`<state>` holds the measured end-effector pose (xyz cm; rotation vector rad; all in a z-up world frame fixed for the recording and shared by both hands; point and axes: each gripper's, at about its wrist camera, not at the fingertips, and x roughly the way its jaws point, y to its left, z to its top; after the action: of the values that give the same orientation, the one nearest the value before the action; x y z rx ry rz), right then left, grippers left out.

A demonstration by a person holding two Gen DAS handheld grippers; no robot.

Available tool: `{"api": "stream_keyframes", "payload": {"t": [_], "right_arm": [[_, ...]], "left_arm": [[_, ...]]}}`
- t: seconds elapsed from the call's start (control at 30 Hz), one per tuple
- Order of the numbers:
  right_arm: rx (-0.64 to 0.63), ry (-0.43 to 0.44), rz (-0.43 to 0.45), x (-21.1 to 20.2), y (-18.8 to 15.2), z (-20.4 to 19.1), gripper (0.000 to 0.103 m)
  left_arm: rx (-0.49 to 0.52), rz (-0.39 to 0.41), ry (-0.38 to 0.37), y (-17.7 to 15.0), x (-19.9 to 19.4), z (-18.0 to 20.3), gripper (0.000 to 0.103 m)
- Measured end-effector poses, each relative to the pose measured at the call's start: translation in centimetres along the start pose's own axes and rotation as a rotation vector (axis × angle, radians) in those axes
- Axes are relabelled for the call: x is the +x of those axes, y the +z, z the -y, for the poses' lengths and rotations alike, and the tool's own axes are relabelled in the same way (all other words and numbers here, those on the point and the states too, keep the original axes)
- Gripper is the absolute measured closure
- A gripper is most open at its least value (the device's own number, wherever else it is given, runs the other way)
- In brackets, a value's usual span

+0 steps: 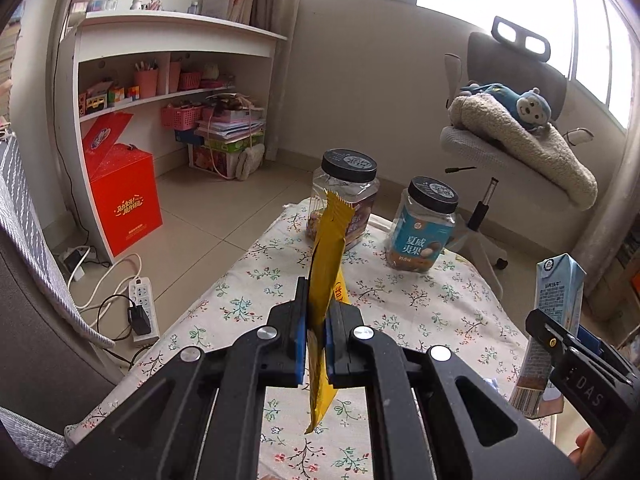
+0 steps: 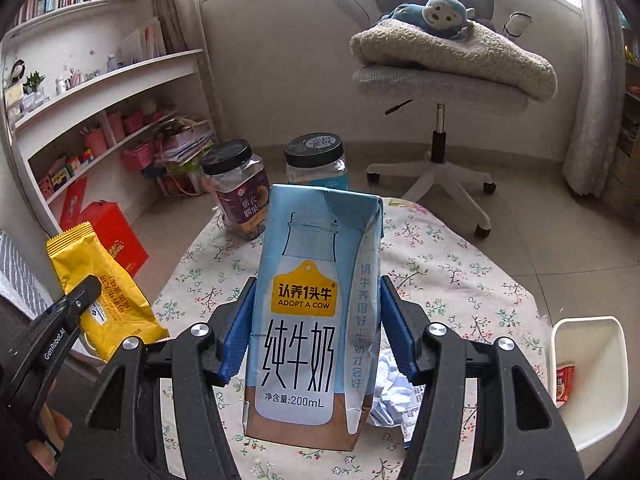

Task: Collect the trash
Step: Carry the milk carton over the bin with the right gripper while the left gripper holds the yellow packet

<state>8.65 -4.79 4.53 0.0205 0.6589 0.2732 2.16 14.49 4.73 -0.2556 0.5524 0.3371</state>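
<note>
My left gripper [image 1: 316,336] is shut on a yellow snack wrapper [image 1: 326,276] and holds it edge-on above the floral table. The wrapper also shows at the left of the right wrist view [image 2: 100,288]. My right gripper [image 2: 316,320] is shut on a blue milk carton [image 2: 308,320], held upright above the table; the carton also shows at the right of the left wrist view [image 1: 554,312]. A crumpled white paper [image 2: 392,392] lies on the cloth behind the carton. A white bin [image 2: 592,380] at the right table edge holds a red packet [image 2: 565,384].
Two black-lidded jars [image 1: 346,200] [image 1: 424,224] stand at the far end of the floral tablecloth [image 1: 248,296]. An office chair [image 1: 516,136] with a blanket and plush stands beyond. A red box [image 1: 124,200], shelves and a power strip [image 1: 142,308] are at the left.
</note>
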Motion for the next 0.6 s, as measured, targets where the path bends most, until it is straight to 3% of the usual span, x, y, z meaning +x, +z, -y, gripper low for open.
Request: {"api": "stream_keyframes", "payload": {"t": [0.3, 0.6], "right_arm": [[-0.018, -0.064, 0.037, -2.0, -0.7, 2.8, 0.047], [0.047, -0.12, 0.039, -3.5, -1.4, 7.5, 0.047]], "left_arm": [[0.063, 0.024, -0.061, -0.5, -1.2, 3.8, 0.096], [0.125, 0.022, -0.121, -1.6, -1.7, 7.7, 0.096]]}}
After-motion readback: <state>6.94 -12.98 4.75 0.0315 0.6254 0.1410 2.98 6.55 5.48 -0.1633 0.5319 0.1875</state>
